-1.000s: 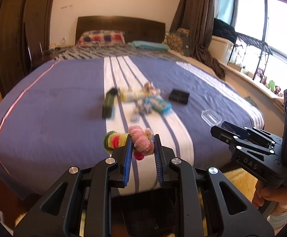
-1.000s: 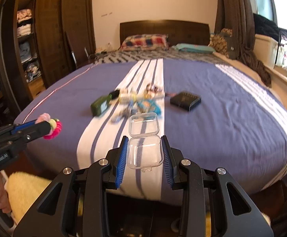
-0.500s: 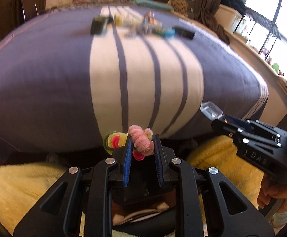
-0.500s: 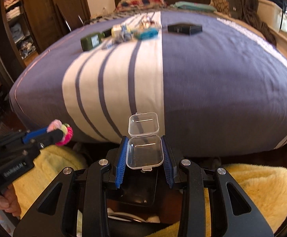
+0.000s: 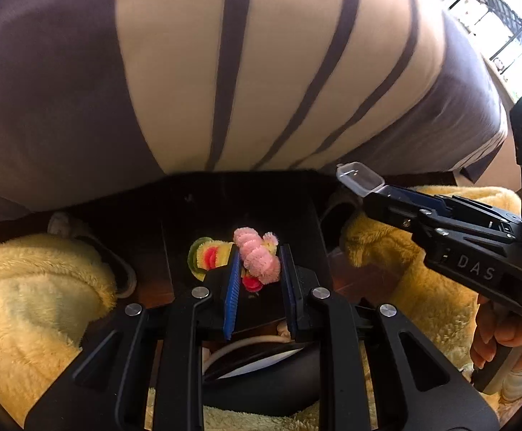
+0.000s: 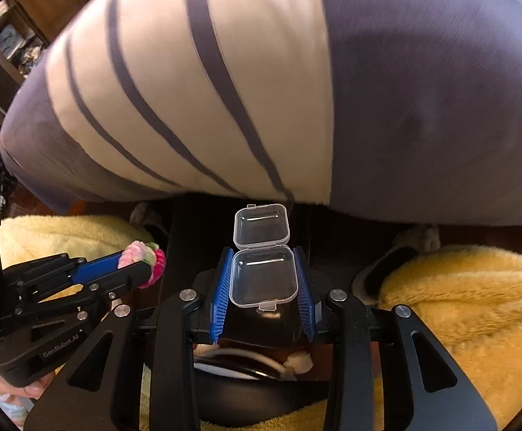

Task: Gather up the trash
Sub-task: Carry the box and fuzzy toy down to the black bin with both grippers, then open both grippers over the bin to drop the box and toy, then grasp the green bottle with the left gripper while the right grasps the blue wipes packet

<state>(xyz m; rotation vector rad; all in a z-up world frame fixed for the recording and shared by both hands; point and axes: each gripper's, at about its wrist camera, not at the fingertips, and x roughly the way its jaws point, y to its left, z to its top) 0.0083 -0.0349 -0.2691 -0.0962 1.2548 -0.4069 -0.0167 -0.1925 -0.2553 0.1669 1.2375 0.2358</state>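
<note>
Left gripper: clamped on the fuzzy pink toy.
Right gripper: clamped on the open clear plastic case.
Change: both views have dropped from the bed top to below the bed's foot edge.
Meaning: both pieces now hang over a dark bin between yellow rugs; release probably comes next.

Fuzzy toy: pink, yellow and green chenille pile, matt. Small case: clear, glossy hard plastic, smooth. Left gripper and right gripper: matt black plastic, ribbed blue pads, bright metal screws. Bedcover: smooth striped cloth. Rug: shaggy yellow pile.
</note>
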